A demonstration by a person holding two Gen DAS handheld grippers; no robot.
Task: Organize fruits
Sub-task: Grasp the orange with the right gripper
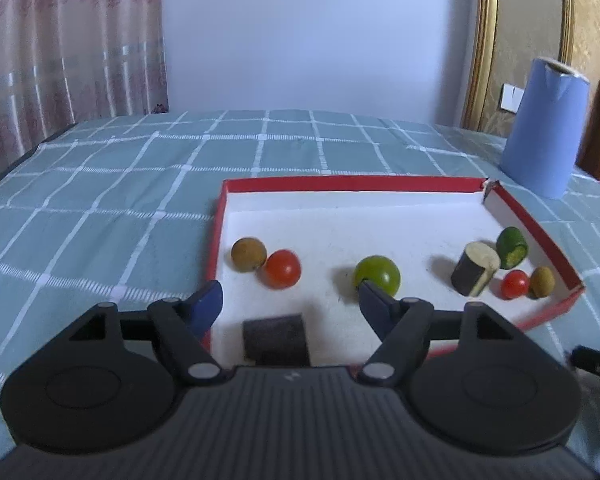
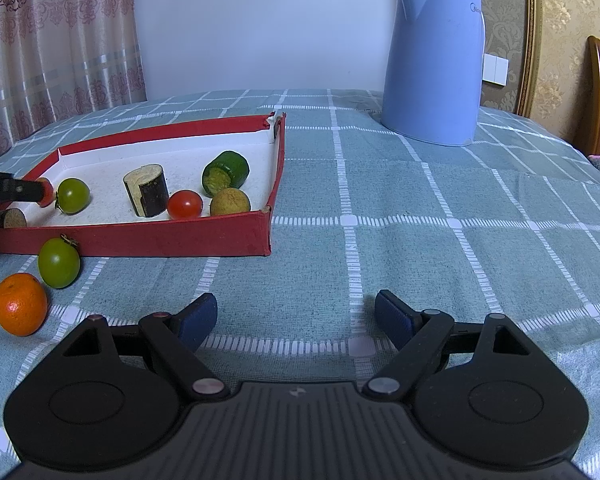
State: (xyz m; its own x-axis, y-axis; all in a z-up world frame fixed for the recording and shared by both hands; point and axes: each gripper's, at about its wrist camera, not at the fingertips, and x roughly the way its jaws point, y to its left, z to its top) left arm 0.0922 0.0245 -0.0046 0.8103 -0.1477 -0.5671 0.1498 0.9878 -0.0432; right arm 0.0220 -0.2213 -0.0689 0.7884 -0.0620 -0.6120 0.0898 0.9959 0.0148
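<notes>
A red-walled tray [image 1: 340,183] with a white floor holds a brown longan [image 1: 249,254], a red tomato [image 1: 282,269], a green tomato [image 1: 377,274], a dark cane piece [image 1: 475,268], a cucumber chunk [image 1: 511,247], a small red tomato [image 1: 515,284] and another longan [image 1: 542,282]. My left gripper [image 1: 289,292] hangs open over the tray's near left part; a dark cut piece [image 1: 276,338] lies on the floor below, untouched. My right gripper [image 2: 296,304] stands open and empty above the cloth. Outside the tray lie a green tomato [image 2: 59,263] and an orange [image 2: 20,304].
A blue kettle [image 2: 434,60] stands upright on the checked tablecloth [image 2: 420,220] behind and right of the tray [image 2: 140,238]. A curtain hangs at the far left, and a wooden chair back shows at the right edge.
</notes>
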